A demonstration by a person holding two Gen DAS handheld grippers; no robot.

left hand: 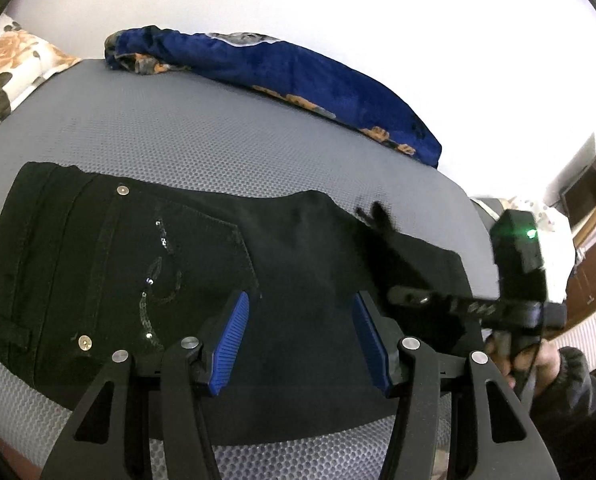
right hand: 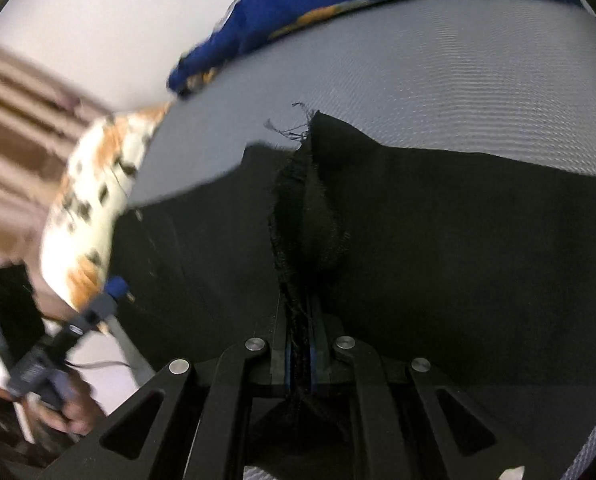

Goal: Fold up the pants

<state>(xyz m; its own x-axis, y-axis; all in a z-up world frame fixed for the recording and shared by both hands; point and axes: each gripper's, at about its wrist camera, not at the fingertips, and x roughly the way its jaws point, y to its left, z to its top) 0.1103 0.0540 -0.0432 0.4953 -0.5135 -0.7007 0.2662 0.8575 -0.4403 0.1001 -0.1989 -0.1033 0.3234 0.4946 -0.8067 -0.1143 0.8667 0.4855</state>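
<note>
Black pants [left hand: 158, 264] lie on a grey mesh mat [left hand: 218, 132], waistband to the left with rivets and a sequinned pocket. My left gripper [left hand: 299, 308] is open, its blue pads [left hand: 234, 340] spread just above the pants' middle. My right gripper [right hand: 301, 320] is shut on the frayed hem of a pant leg [right hand: 298, 200], lifting a fold of the black cloth. The right gripper also shows in the left wrist view [left hand: 409, 298] at the right end of the pants.
A rolled blue blanket with orange flowers [left hand: 298, 76] lies along the mat's far edge by the white wall. A floral pillow [left hand: 6, 68] sits at far left. Wooden furniture [left hand: 593, 240] stands to the right.
</note>
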